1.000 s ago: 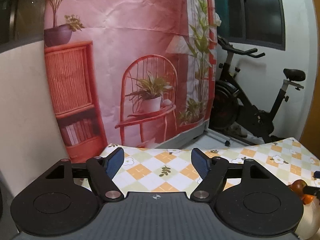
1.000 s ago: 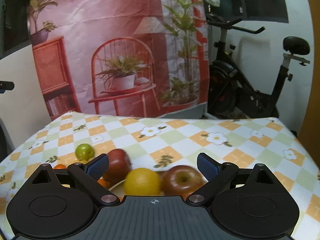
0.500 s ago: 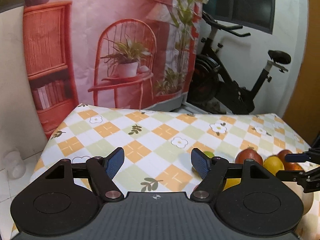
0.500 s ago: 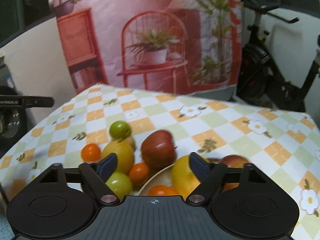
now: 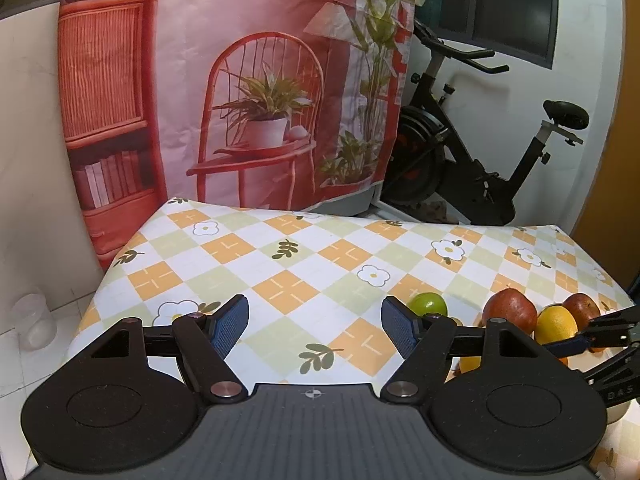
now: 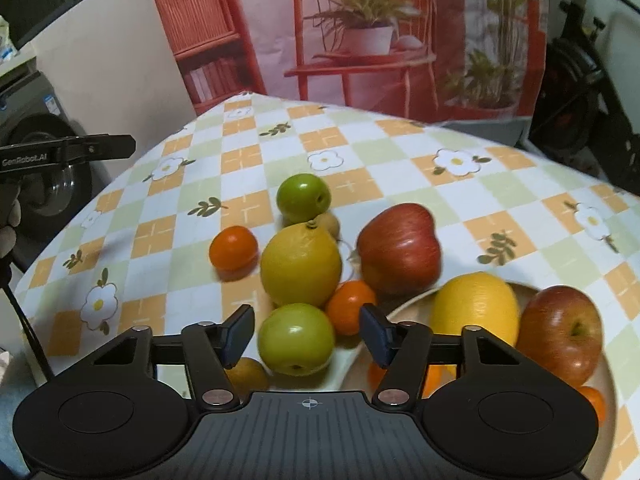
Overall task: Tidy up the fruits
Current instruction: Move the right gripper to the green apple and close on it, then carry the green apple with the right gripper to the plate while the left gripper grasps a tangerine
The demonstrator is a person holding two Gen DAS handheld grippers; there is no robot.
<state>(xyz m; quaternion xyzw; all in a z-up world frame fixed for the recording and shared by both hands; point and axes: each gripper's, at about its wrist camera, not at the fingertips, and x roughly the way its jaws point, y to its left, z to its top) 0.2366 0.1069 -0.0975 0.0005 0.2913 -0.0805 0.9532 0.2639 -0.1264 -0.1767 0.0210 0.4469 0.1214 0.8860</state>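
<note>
In the right wrist view my right gripper [image 6: 307,334] is open, its fingers either side of a green apple [image 6: 296,338] on the cloth, apart from it. Beyond lie a yellow lemon [image 6: 301,266], a small orange [image 6: 233,248], another orange [image 6: 350,306], a second green apple [image 6: 304,199] and a red apple [image 6: 400,248]. A cream plate [image 6: 404,306] at right holds a lemon [image 6: 474,308] and a red apple [image 6: 562,334]. My left gripper [image 5: 314,326] is open and empty over bare cloth; a green apple [image 5: 428,305] and a red apple [image 5: 510,312] lie to its right.
The table carries a checked flower-print cloth [image 5: 280,256]. Its left edge drops to a tiled floor with a plastic cup [image 5: 34,316]. A printed pink backdrop [image 5: 240,80] and an exercise bike [image 5: 480,160] stand behind. The left gripper's body shows at the left of the right wrist view [image 6: 68,150].
Both grippers tilted down toward the table. The right gripper moved left and lower over the loose fruit, bracketing the near green apple. The left view swung right, bringing fruit into sight.
</note>
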